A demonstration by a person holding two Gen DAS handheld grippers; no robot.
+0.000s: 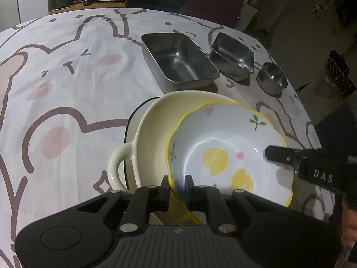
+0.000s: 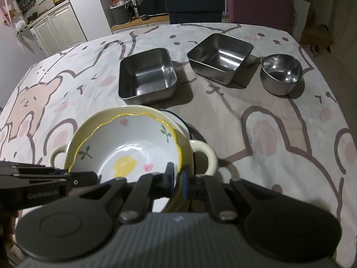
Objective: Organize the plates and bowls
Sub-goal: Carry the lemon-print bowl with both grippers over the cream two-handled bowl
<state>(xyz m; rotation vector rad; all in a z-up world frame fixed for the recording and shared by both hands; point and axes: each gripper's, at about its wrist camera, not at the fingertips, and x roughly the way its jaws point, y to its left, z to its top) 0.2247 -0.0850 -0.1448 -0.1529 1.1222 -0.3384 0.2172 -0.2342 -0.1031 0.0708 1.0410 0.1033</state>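
Note:
A white lemon-print bowl (image 1: 223, 143) (image 2: 127, 145) with a wavy yellow rim lies nested in a cream two-handled bowl (image 1: 154, 129) (image 2: 89, 120). The cream bowl rests on a white dish with a dark rim (image 1: 142, 106) (image 2: 178, 120). My left gripper (image 1: 178, 186) pinches the lemon bowl's near-left rim, one finger inside and one outside. My right gripper (image 2: 177, 176) is shut on the same bowl's near-right rim. Each gripper shows in the other's view, the right gripper (image 1: 276, 155) over the bowl's right side and the left gripper (image 2: 87, 176) over its left side.
Beyond the stack stand a rectangular steel pan (image 1: 178, 60) (image 2: 147, 73), a square steel pan (image 1: 234, 55) (image 2: 221, 55) and a small round steel bowl (image 1: 272, 78) (image 2: 281, 73). A cartoon tablecloth (image 1: 67, 78) covers the table. A navy chair (image 2: 194, 0) and a maroon chair (image 2: 258, 6) stand behind.

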